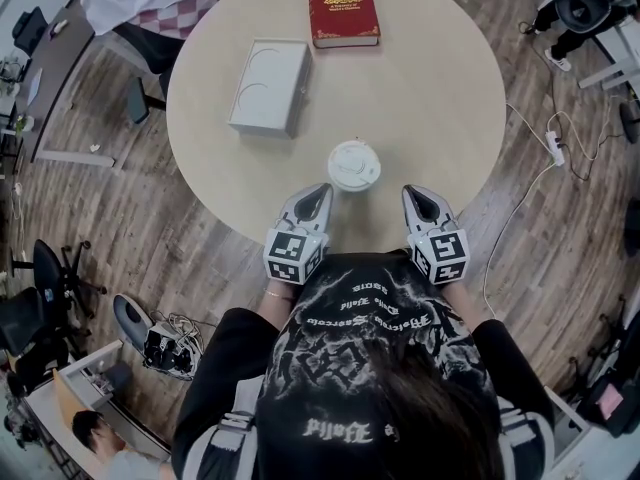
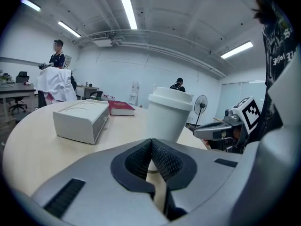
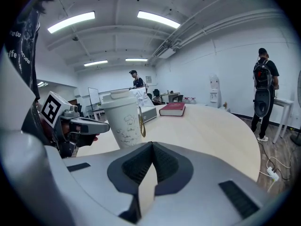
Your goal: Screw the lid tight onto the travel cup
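A white travel cup stands upright near the front edge of the round table, its white lid on top. The cup has faint drawings and a small loop on its side. My left gripper rests just left of the cup, jaws shut with nothing between them. My right gripper rests a bit to the right of the cup, also shut and empty. Neither gripper touches the cup.
A white rectangular box lies on the table's left part, and a red book lies at the far edge. Office chairs, desks and cables stand around the table on the wooden floor. People stand in the room's background.
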### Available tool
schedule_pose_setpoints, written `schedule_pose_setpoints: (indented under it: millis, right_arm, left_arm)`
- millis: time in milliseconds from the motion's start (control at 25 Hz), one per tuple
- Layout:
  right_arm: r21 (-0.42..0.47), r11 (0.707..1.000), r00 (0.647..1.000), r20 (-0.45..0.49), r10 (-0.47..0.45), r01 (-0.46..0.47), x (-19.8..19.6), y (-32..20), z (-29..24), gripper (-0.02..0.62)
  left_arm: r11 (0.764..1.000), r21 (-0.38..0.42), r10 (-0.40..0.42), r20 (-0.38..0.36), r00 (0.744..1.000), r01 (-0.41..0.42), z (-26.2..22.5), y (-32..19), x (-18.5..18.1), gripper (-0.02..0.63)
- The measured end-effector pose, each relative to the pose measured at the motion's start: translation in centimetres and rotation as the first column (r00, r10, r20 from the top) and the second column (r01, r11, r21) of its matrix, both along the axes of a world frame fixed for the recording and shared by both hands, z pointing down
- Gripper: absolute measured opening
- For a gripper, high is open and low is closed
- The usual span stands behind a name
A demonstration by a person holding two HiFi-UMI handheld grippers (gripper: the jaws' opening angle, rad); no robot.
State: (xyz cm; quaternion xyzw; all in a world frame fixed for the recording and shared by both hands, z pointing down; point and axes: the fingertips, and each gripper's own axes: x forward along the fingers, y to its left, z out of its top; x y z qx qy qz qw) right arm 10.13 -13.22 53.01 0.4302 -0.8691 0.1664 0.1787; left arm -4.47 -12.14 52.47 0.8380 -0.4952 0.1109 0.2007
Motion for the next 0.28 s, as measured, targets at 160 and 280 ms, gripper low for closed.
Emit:
schedule_pose_setpoints:
  millis: [160, 280]
  right_arm:
    - [-0.002, 1.0, 1.0, -0.004, -0.01, 0.01, -0.3, 0.18, 0.02, 0.005]
    - [-0.001, 1.0, 1.0, -0.004, -0.006, 0.006, -0.22, 0.05, -0.1, 0.005]
  left_arm:
    - [1.0, -0.002, -0.03, -0.023, 0.999, 0.03, -0.08, -0.09, -0.69, 0.021]
    - [0.999, -0.003, -0.039, -0.031, 0.999, 0.039, -0.24, -0.14, -0.86, 0.021]
